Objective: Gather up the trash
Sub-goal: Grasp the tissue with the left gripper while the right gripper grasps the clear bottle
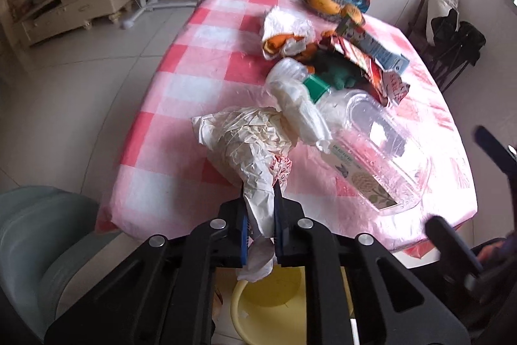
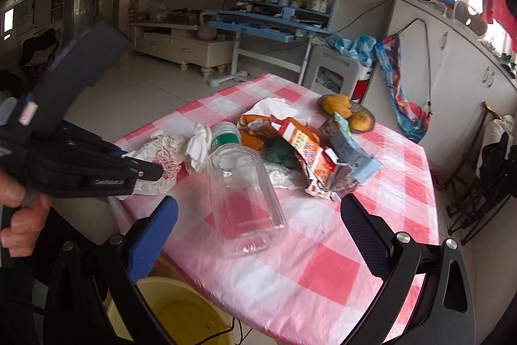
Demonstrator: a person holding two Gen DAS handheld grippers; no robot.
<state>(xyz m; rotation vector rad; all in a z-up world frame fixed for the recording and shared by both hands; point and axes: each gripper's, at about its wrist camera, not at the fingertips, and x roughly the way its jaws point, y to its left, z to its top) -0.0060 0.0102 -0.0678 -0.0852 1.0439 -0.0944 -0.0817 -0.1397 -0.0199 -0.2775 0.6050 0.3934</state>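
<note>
My left gripper [image 1: 261, 209] is shut on a crumpled white paper wrapper [image 1: 245, 141] at the table's near edge; the wrapper also shows in the right wrist view [image 2: 158, 164], beside the left gripper [image 2: 152, 172]. My right gripper [image 2: 258, 228] is open and empty above the near table edge, just short of a clear plastic jar [image 2: 242, 199] with a green lid [image 2: 224, 139] that lies on its side. The jar also shows in the left wrist view [image 1: 371, 147]. Behind it lie white tissues [image 1: 300, 109], torn cartons [image 2: 310, 157] [image 1: 371, 47] and orange peel [image 1: 278, 44].
A yellow bin [image 2: 181, 312] [image 1: 271, 299] stands on the floor below the near table edge. The table has a pink checked cloth [image 2: 323, 274]. A bowl of fruit [image 2: 345, 109] sits at the far side. A grey-green chair [image 1: 35, 235] is at left, dark chairs [image 2: 484, 183] at right.
</note>
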